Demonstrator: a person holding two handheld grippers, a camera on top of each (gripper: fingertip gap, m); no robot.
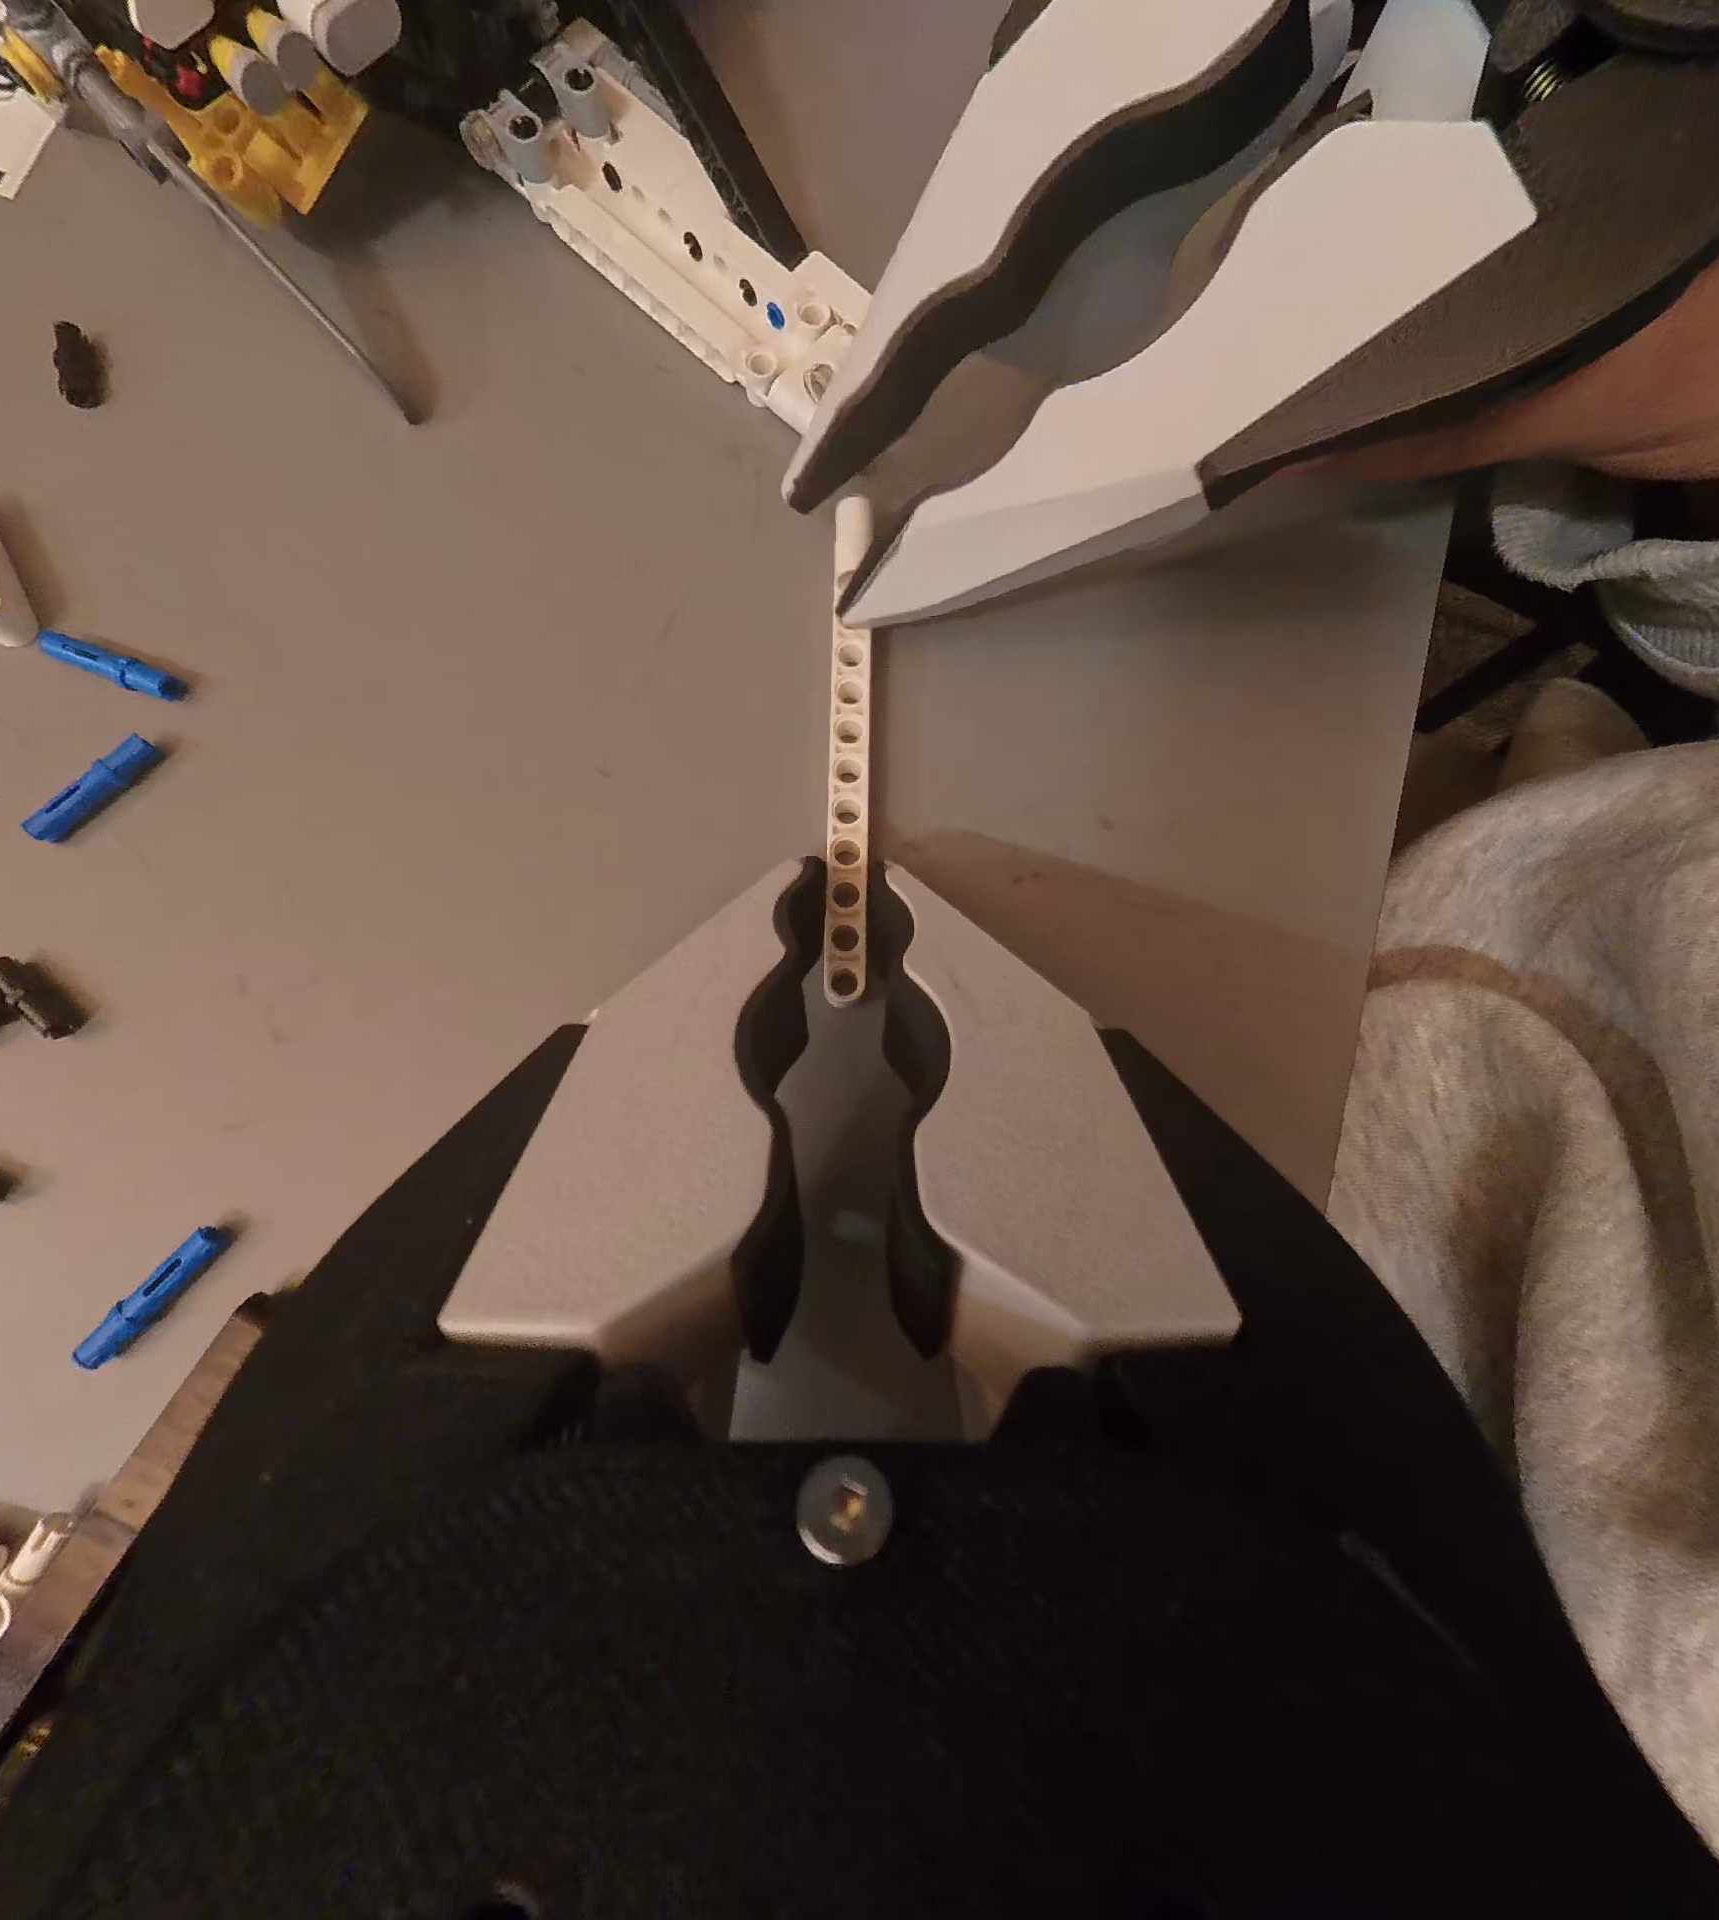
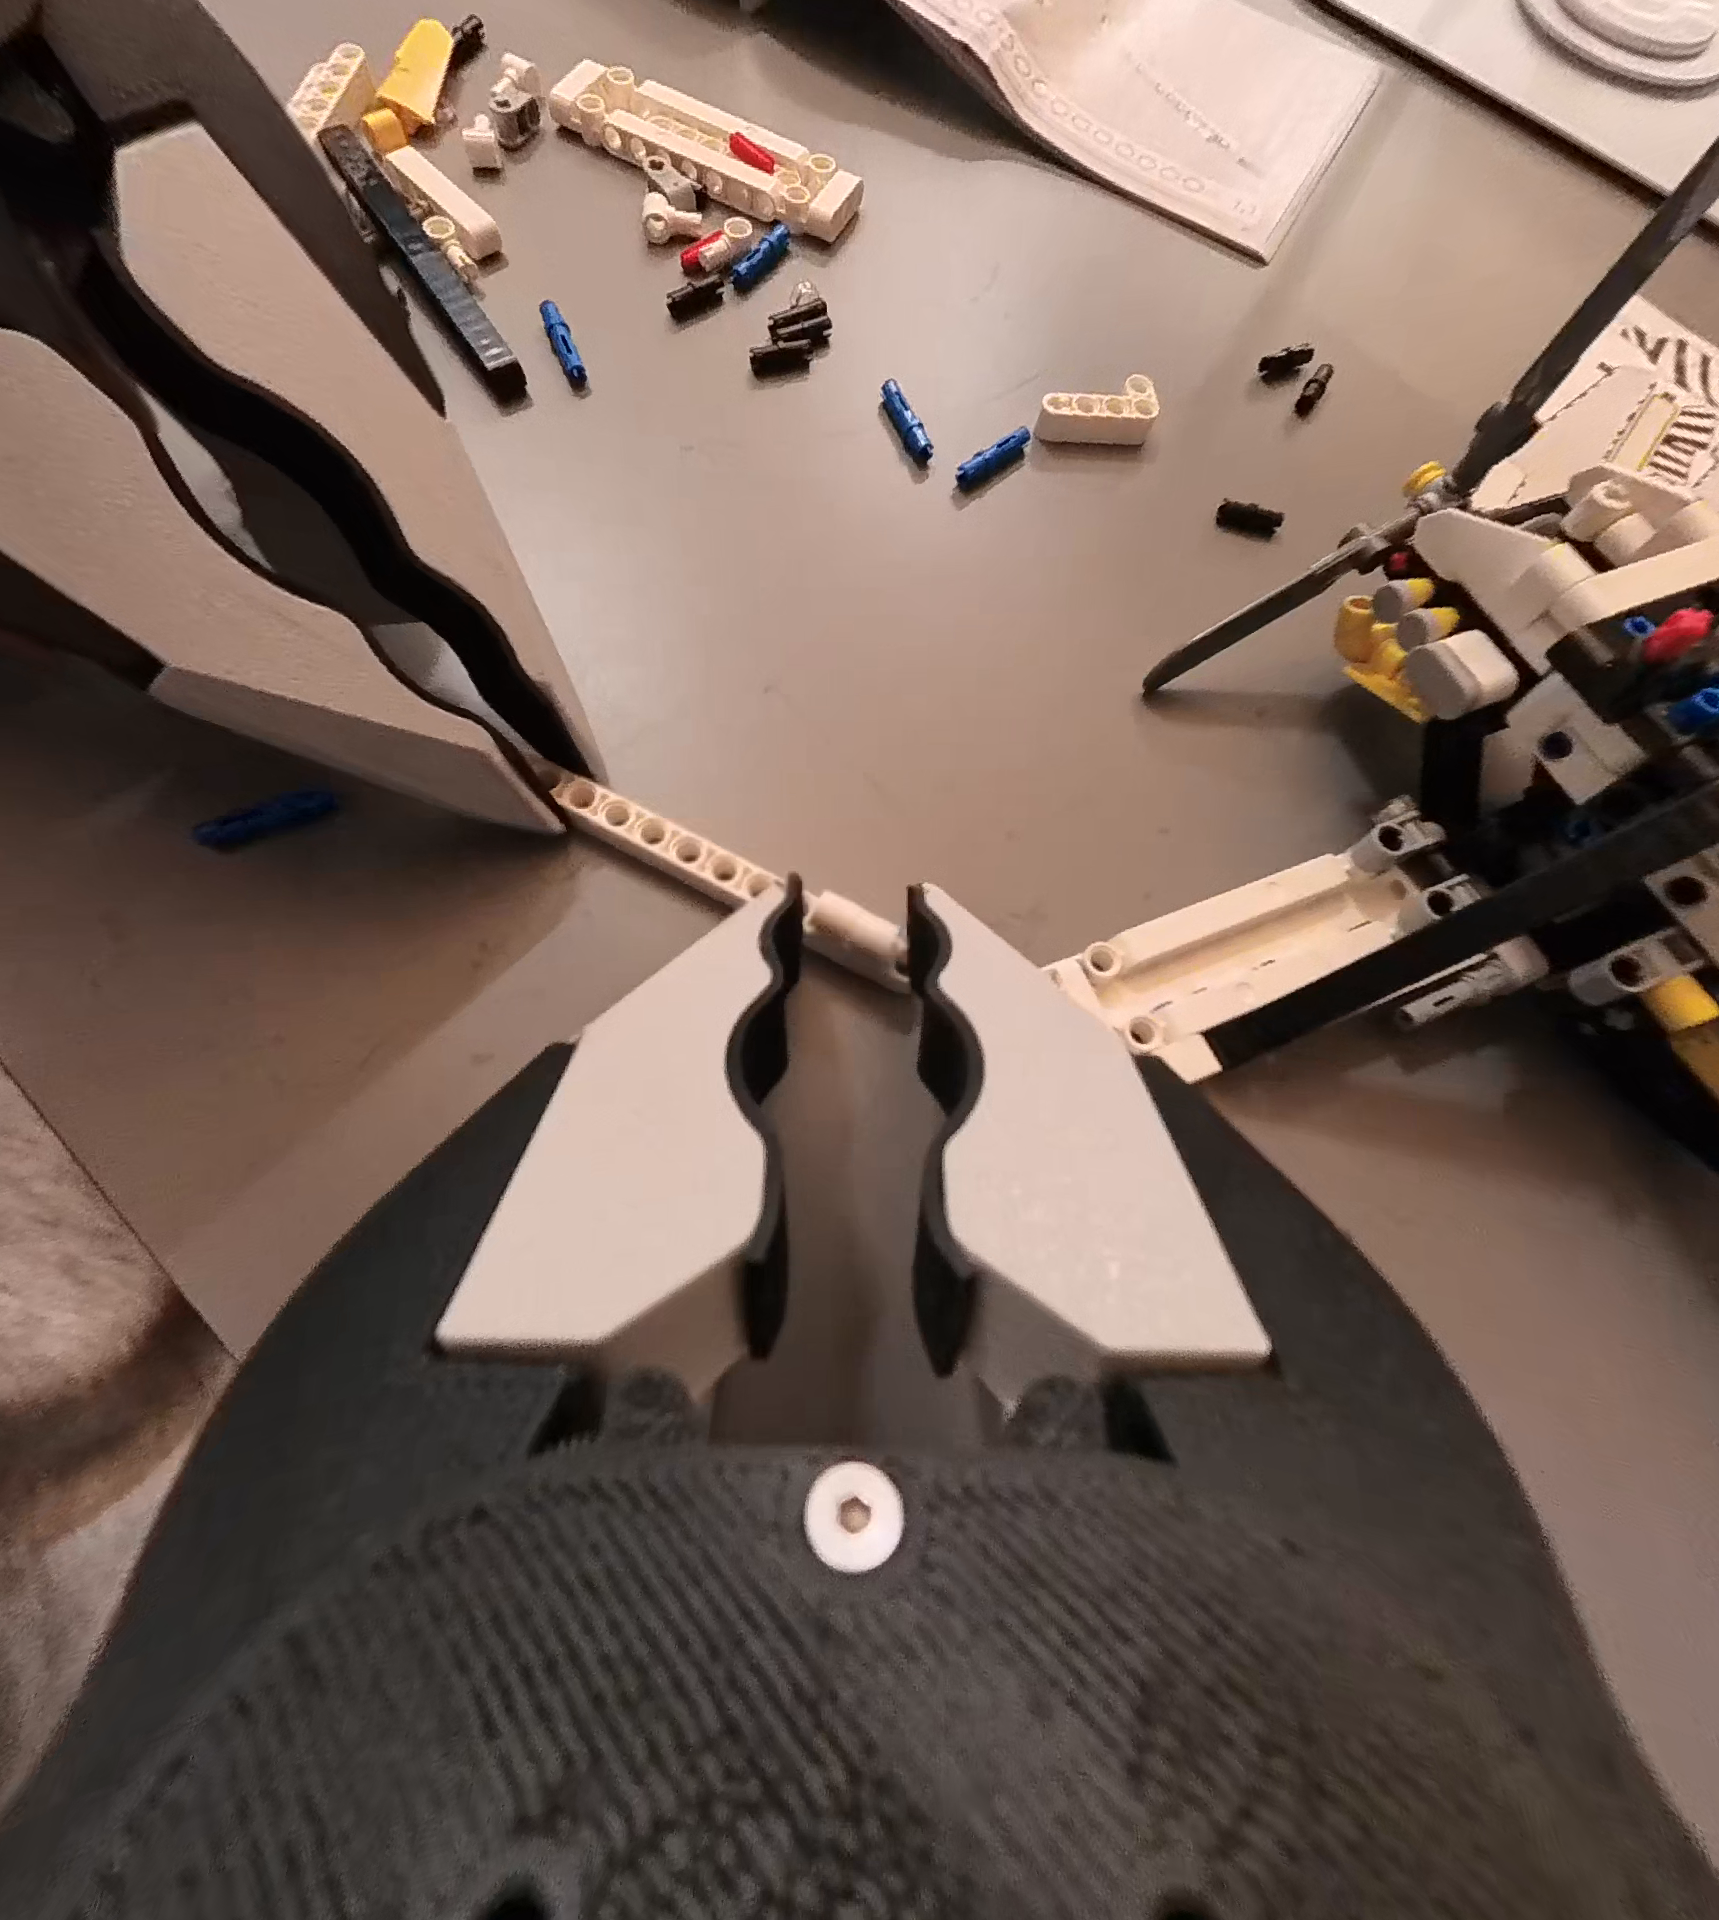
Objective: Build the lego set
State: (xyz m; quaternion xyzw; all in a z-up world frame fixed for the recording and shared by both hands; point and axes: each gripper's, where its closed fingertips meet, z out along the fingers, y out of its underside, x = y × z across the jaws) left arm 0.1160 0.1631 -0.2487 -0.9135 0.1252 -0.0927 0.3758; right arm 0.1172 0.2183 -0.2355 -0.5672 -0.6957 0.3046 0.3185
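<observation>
Grey table point(image 2: 834, 623); left tool point(image 1: 847, 883) pinches white beam point(image 1: 850, 748); right tool point(image 2: 850, 909) slightly open, beam's far end hidden.

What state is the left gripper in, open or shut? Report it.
Shut: the left gripper pinches the near end of the white beam between its tips.

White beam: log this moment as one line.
beam: held at both ends | left gripper: shut on beam | right gripper: at far end, grip unclear | table: loose pins

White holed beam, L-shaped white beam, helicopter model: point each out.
White holed beam point(image 1: 847, 769): left wrist view, mid-length, on its holes.
L-shaped white beam point(image 2: 1094, 411): right wrist view, long arm.
Helicopter model point(image 2: 1489, 582): right wrist view, white top panel.
</observation>
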